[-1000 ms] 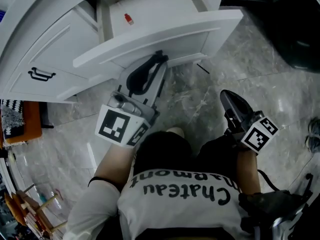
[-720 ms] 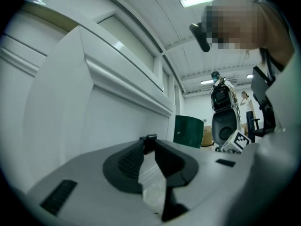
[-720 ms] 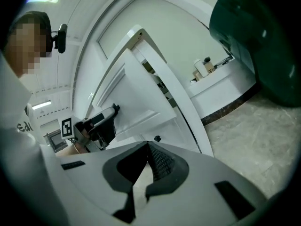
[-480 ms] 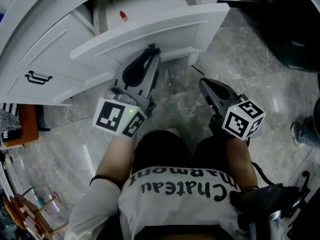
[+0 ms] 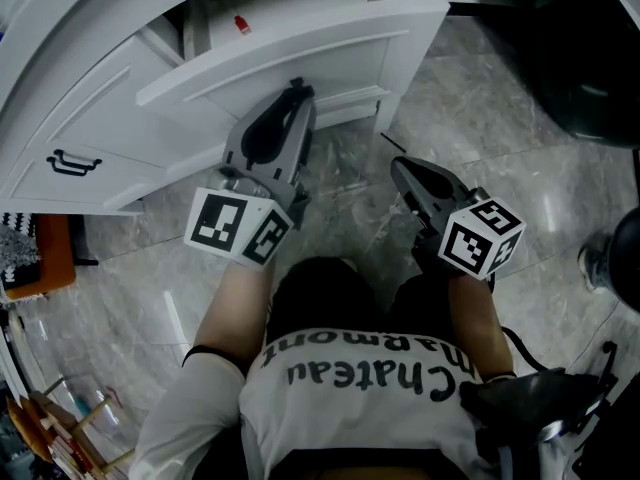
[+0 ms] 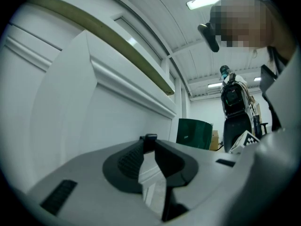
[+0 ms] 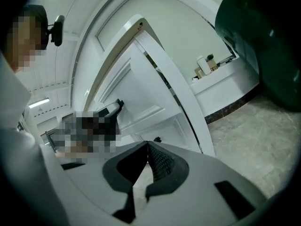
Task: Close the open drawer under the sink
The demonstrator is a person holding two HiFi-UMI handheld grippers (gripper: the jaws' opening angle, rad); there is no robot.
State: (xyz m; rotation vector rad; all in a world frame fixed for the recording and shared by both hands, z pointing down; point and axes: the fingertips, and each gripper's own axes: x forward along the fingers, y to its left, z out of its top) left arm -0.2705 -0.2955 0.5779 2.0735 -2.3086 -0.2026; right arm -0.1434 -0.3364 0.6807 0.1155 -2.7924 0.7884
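The white drawer (image 5: 300, 46) stands partly out of the white cabinet (image 5: 90, 88) under the counter. A small red thing (image 5: 241, 24) lies inside it. My left gripper (image 5: 296, 92) reaches level to the drawer's front panel (image 6: 108, 107), and its jaws are shut on a small dark handle (image 6: 149, 137) at their tips. My right gripper (image 5: 398, 168) hovers over the marble floor below the drawer's right corner, apart from it. In the right gripper view its jaws (image 7: 148, 144) are shut with nothing between them, and the drawer's front (image 7: 155, 112) lies ahead.
A closed cabinet front with a black handle (image 5: 72, 161) sits to the left. A large dark green bin (image 5: 590, 58) stands at the right. An orange object (image 5: 45, 258) lies by the left edge. The person's knees (image 5: 330, 288) are just behind the grippers.
The drawer has slid in toward the cabinet, with my left gripper following on its front. My right gripper has moved left, nearer the drawer's right corner.
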